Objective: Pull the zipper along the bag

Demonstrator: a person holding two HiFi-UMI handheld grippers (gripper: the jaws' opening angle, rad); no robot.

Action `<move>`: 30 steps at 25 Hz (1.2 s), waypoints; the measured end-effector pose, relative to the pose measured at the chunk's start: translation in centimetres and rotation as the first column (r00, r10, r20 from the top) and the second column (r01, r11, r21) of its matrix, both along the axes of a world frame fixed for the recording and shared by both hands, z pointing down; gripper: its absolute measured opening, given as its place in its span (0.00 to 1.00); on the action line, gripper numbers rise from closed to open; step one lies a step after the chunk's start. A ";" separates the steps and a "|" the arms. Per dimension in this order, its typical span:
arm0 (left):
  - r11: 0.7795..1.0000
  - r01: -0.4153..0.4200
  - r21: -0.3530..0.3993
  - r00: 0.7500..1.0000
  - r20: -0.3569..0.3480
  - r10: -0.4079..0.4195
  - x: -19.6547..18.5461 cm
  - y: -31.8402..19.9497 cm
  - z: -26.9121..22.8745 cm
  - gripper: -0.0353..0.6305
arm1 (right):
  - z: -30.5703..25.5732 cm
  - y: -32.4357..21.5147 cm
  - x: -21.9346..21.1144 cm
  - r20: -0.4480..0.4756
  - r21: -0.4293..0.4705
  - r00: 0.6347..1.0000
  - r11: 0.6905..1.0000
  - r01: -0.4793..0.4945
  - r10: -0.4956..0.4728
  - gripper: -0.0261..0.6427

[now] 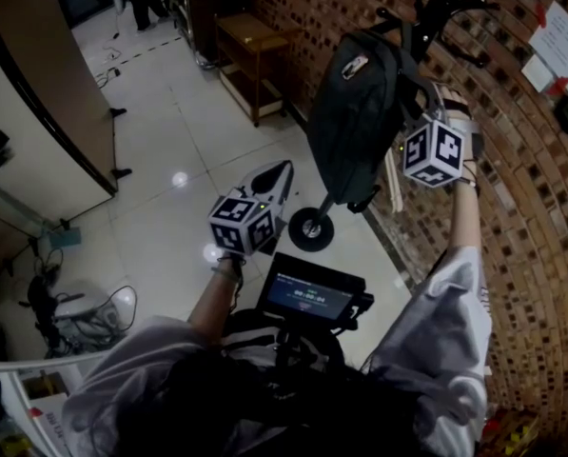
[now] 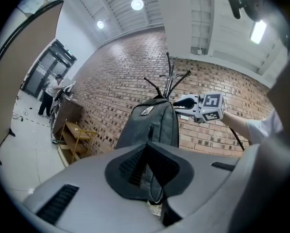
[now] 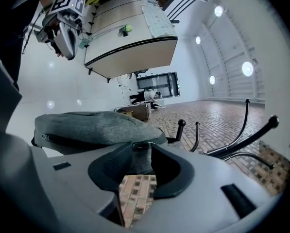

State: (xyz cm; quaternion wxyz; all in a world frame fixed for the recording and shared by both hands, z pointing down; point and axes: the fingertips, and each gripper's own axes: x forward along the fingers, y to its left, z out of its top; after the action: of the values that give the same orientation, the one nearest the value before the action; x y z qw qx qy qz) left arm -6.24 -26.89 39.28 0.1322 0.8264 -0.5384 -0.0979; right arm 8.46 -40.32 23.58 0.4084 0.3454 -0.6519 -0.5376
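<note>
In the head view, a dark grey fabric backpack [image 1: 355,112] hangs on a black metal coat rack [image 1: 436,12] against the red brick wall [image 1: 531,208] on the right. The right gripper [image 1: 407,139] is raised against the backpack's right side, and the left gripper [image 1: 285,167] hovers lower and to the left, well apart from it. In the left gripper view, the left gripper [image 2: 147,147] has its jaw tips pressed together on nothing; the backpack [image 2: 154,123] hangs far ahead, with the right gripper [image 2: 181,102] at its upper right. In the right gripper view, the right gripper [image 3: 139,152] pinches a grey strip of the backpack [image 3: 86,125] beneath a small metal piece [image 3: 140,146].
</note>
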 end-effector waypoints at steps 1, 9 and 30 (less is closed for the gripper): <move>1.000 -0.001 0.000 1.000 0.001 0.001 0.0 0.0 0.0 0.06 | -0.2 0.1 0.0 0.021 -0.012 1.000 1.000 0.005 -0.004 0.24; 1.000 -0.004 -0.001 1.000 0.001 0.004 0.1 0.2 0.5 0.06 | -2.4 1.7 0.6 0.262 0.038 0.964 0.999 0.035 -0.044 0.23; 1.000 0.010 -0.020 0.999 -0.042 -0.011 -1.2 -0.3 1.0 0.06 | -3.1 1.5 -2.4 0.515 -0.240 0.857 0.955 0.172 -0.025 0.20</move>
State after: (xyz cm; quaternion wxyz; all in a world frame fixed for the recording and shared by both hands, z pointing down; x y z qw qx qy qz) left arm -7.43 -27.23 40.29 0.1510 0.8200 -0.5410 -0.1106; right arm 6.06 -38.82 20.47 0.2387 0.3794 -0.8218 -0.3517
